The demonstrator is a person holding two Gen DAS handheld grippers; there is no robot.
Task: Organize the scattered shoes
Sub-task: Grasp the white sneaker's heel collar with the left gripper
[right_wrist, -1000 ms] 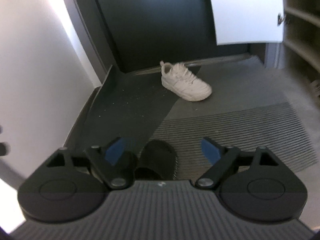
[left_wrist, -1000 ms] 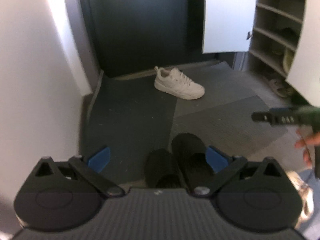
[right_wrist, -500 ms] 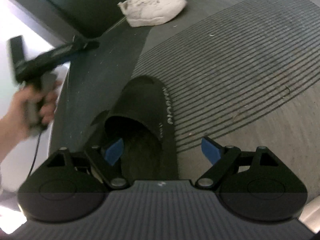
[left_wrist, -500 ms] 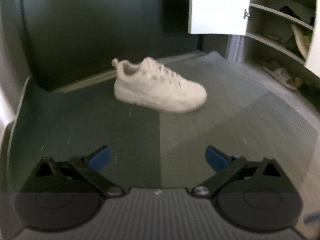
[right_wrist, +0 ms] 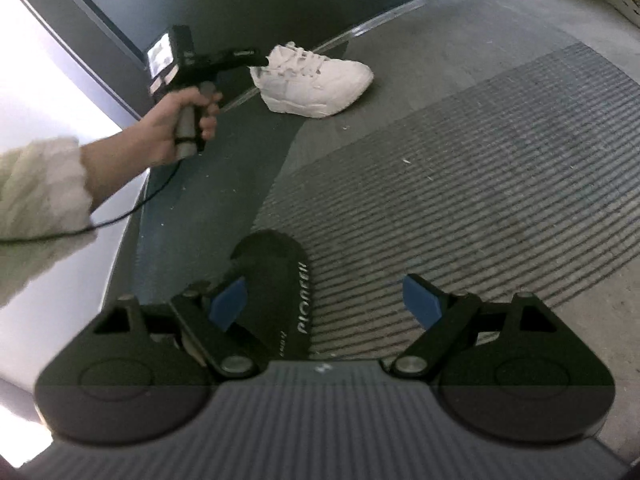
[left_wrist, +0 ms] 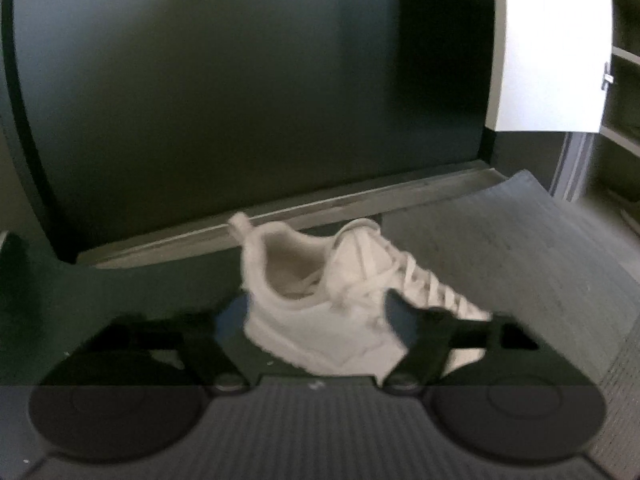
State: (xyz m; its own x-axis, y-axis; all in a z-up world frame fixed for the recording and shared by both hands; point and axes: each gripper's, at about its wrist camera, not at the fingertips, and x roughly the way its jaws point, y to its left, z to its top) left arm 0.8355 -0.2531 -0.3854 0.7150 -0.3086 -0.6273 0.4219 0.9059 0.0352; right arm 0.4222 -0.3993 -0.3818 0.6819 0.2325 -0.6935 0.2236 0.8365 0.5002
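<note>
A white sneaker stands on the floor in front of the dark door, toe to the right. My left gripper straddles its heel collar. The jaws are closing, and the dark fingers press against both sides of the shoe, though the picture is blurred. The right wrist view shows that same left gripper, held by a hand, with its tip at the sneaker. My right gripper is open low over a black slipper. The slipper lies against the left blue pad.
A dark door and its threshold close the back. A white cabinet door hangs open at the right beside shoe shelves. A ribbed grey mat covers the floor. A pale wall borders the left, and a cable trails from the hand.
My left gripper has swept forward and down to the white sneaker and closed around its heel. My right gripper has sunk and rolled over the black slipper, jaws still wide.
</note>
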